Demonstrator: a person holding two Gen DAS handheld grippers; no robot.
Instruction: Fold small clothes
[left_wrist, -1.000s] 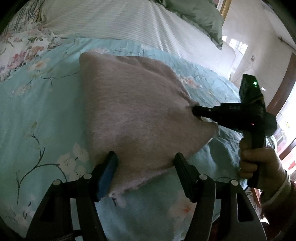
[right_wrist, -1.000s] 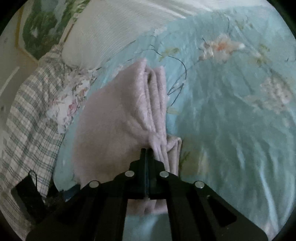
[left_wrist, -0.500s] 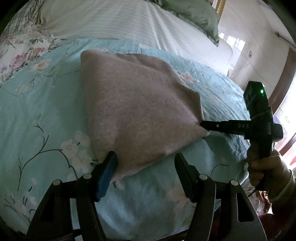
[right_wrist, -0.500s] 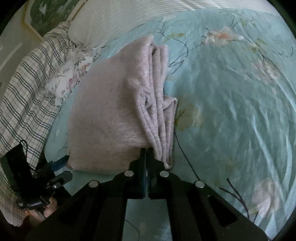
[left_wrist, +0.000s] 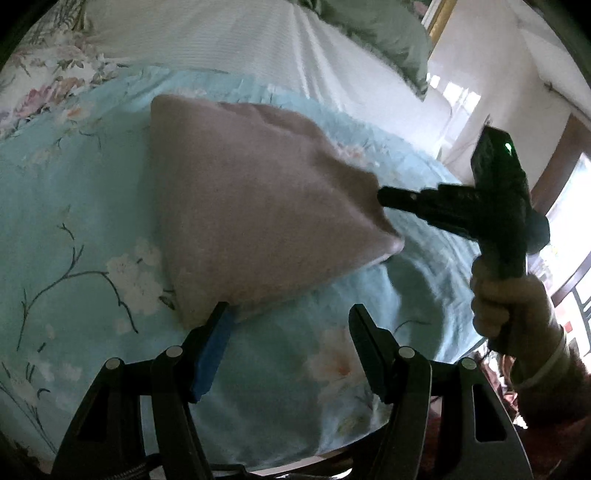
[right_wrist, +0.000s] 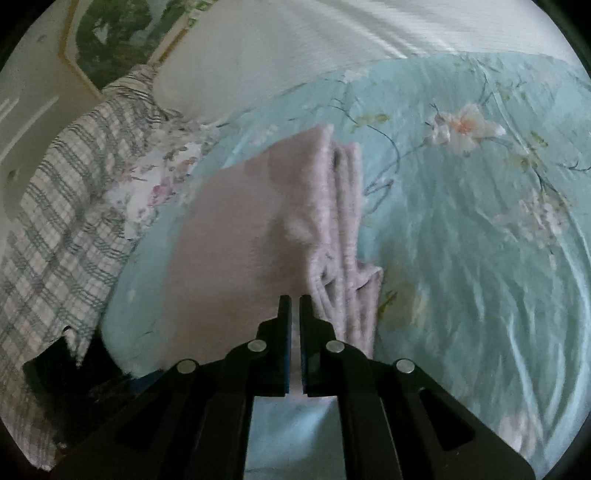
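The garment (left_wrist: 258, 206), a soft mauve knit already doubled over into a thick wedge, lies on the teal flowered bedspread (left_wrist: 74, 221). Its stacked edges run along the right side and one corner points toward the near edge of the bed. As I judge it, the step in hand is squaring up this fold. To do it well I should keep the layered right edge lined up so the plies do not slide apart. The cloth should go down flat rather than be dragged, since the bedspread under it wrinkles easily. I should let go only once that edge rests on the bed. After that, the near corner is the place for my other tool to pin or smooth. My right gripper (right_wrist: 294, 298) sits at the right edge of the garment. Its jaws are nearly together with only a slim slit between them, and they are opening at this moment. Mauve cloth shows in the slit, and the edge looks peaked up toward the tips, so I read it as a light pinch on the fabric, though I cannot be certain. My left gripper (left_wrist: 288, 308) hangs at the near corner with its jaws well apart and nothing clamped. Its blue pad (left_wrist: 218, 339) is just at the garment's near edge, and the other finger is over bare bedspread. Farther off lie white striped bedding (left_wrist: 258, 44) and, to the left, a plaid cloth (right_wrist: 55, 221).
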